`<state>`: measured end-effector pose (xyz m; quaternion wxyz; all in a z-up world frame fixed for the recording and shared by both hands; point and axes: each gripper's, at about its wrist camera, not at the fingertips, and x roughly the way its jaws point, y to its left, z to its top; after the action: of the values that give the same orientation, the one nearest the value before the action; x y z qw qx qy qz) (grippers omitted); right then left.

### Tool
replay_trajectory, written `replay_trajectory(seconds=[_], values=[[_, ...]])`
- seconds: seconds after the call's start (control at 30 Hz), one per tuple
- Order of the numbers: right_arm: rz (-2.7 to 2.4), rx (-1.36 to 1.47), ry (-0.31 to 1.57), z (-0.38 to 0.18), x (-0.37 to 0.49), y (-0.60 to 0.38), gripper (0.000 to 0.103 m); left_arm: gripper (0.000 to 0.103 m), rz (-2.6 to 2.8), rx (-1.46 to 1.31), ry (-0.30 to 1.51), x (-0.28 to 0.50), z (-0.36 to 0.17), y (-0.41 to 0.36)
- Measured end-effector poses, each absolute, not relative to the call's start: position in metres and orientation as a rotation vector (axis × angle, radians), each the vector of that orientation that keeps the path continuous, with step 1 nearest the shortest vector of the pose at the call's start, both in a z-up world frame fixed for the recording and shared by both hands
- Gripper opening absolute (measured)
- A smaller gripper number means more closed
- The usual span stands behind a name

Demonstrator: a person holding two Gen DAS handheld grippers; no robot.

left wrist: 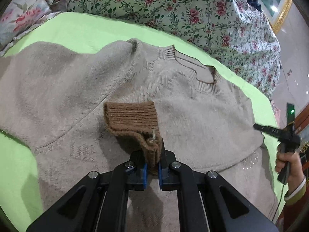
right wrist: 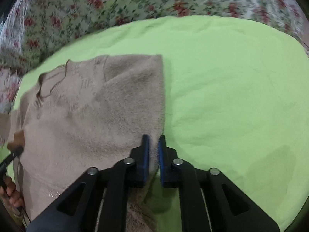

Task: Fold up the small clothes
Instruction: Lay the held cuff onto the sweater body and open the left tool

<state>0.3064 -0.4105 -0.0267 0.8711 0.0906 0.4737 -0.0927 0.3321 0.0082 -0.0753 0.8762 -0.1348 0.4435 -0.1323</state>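
Beige sweater [left wrist: 173, 106] lies flat on green sheet [right wrist: 231, 87]. Left gripper [left wrist: 152, 150] clamps its brown cuff [left wrist: 133, 118], over the chest. Right gripper [right wrist: 153, 141] narrow, sweater's side edge between pads, grip unclear.

Setting: a home bedroom. A lime-green bed sheet [right wrist: 231, 81] covers a soft, wide surface. A bulky quilt in white cotton with red roses and green leaves [left wrist: 193, 9] lies bunched along its far edge. A gilt-framed picture [left wrist: 278, 5] hangs on the wall behind.
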Motion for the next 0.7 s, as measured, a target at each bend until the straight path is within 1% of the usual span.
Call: replay_trajectory(seconds=[0.07, 0.13, 0.17, 0.2, 0.3, 0.33, 0.4, 0.43, 0.47, 0.5, 0.57, 0.6, 0.7], values=[[-0.219, 0.18, 0.9, -0.006, 0.291, -0.399, 0.022, 0.01, -0.284, -0.276, 0.932, 0.332, -0.076, 0.009], [-0.096, 0.18, 0.854, 0.005, 0.282, -0.375, 0.025, 0.01, -0.279, -0.27, 0.938, 0.333, -0.077, 0.007], [-0.036, 0.17, 0.879, 0.001, 0.283, -0.361, 0.029, 0.01, -0.276, -0.265, 0.939, 0.332, -0.077, 0.007], [0.002, 0.168, 0.92, -0.009, 0.286, -0.35, 0.03, 0.01, -0.274, -0.262, 0.94, 0.331, -0.077, 0.007], [-0.059, 0.16, 1.01, -0.042, 0.292, -0.355, 0.03, 0.012, -0.263, -0.254, 0.939, 0.324, -0.076, 0.018], [-0.077, 0.185, 1.006, -0.048, 0.291, -0.363, 0.026, 0.012, -0.257, -0.251, 0.938, 0.321, -0.076, 0.023], [-0.081, 0.273, 0.97, -0.042, 0.281, -0.375, 0.025, 0.015, -0.232, -0.253, 0.932, 0.313, -0.074, 0.039], [-0.098, 0.286, 0.965, -0.037, 0.276, -0.375, 0.028, 0.015, -0.214, -0.265, 0.93, 0.308, -0.073, 0.05], [-0.106, 0.286, 0.951, -0.031, 0.273, -0.369, 0.028, 0.014, -0.202, -0.28, 0.928, 0.304, -0.072, 0.059], [-0.096, 0.289, 0.931, -0.024, 0.265, -0.364, 0.032, 0.013, -0.19, -0.298, 0.923, 0.3, -0.071, 0.07], [-0.035, 0.322, 0.902, -0.016, 0.251, -0.349, 0.052, 0.012, -0.146, -0.332, 0.91, 0.289, -0.069, 0.093], [0.002, 0.341, 0.892, -0.013, 0.243, -0.342, 0.054, 0.012, -0.127, -0.344, 0.905, 0.284, -0.068, 0.103], [0.077, 0.383, 0.907, -0.016, 0.226, -0.32, 0.054, 0.012, -0.054, -0.378, 0.886, 0.27, -0.064, 0.137]])
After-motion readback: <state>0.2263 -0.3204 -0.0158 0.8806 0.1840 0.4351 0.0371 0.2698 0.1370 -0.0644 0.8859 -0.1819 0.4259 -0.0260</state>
